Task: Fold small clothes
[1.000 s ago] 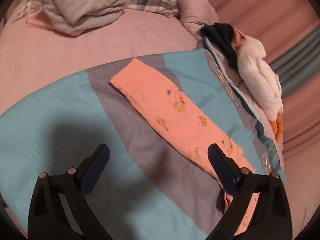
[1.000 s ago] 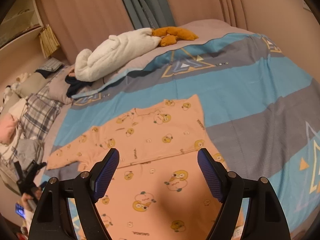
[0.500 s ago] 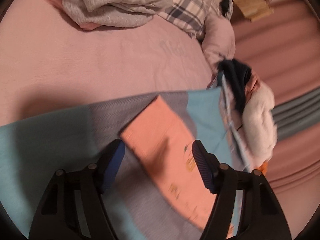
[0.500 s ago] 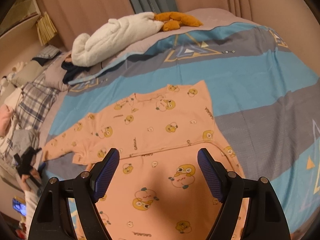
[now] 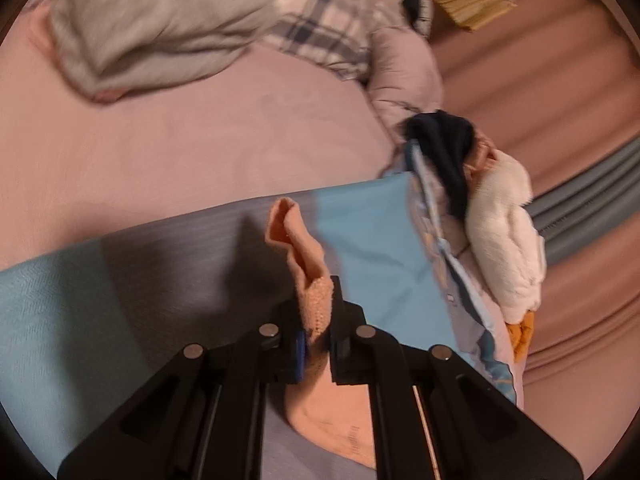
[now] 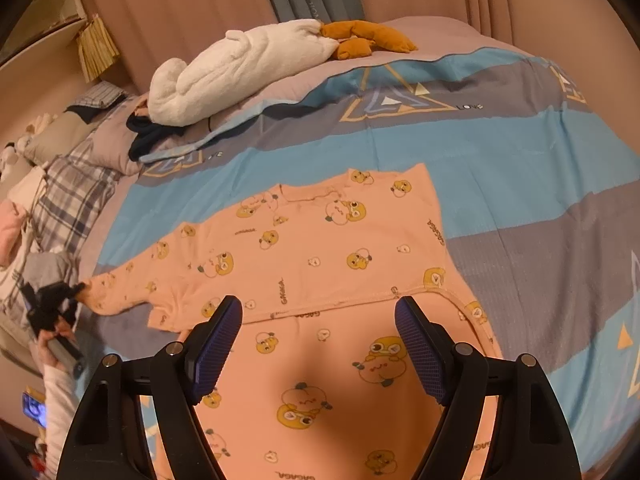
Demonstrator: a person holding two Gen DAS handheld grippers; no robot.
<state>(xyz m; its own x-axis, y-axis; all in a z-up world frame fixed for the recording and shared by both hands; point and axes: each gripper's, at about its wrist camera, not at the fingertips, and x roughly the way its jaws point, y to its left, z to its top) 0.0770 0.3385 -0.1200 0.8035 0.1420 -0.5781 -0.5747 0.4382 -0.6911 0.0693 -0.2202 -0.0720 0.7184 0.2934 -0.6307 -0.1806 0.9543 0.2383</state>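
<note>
Peach cartoon-print cotton baby top (image 6: 320, 256): my left hand-held gripper (image 5: 318, 330) pinches its sleeve cuff (image 5: 314, 300) at nine o'clock; next comes folding inward, while my right hand-held gripper (image 6: 318, 344) gapes wide, empty.

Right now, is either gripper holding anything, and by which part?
The left gripper is shut on the cuff end of the pink garment's sleeve. The right gripper is open over the garment, holding nothing.

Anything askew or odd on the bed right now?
Nothing damaged or spilled. The peach onesie lies mostly flat; only its sleeve cuff is bunched, pinched in the left gripper. Right gripper hovers open.
</note>
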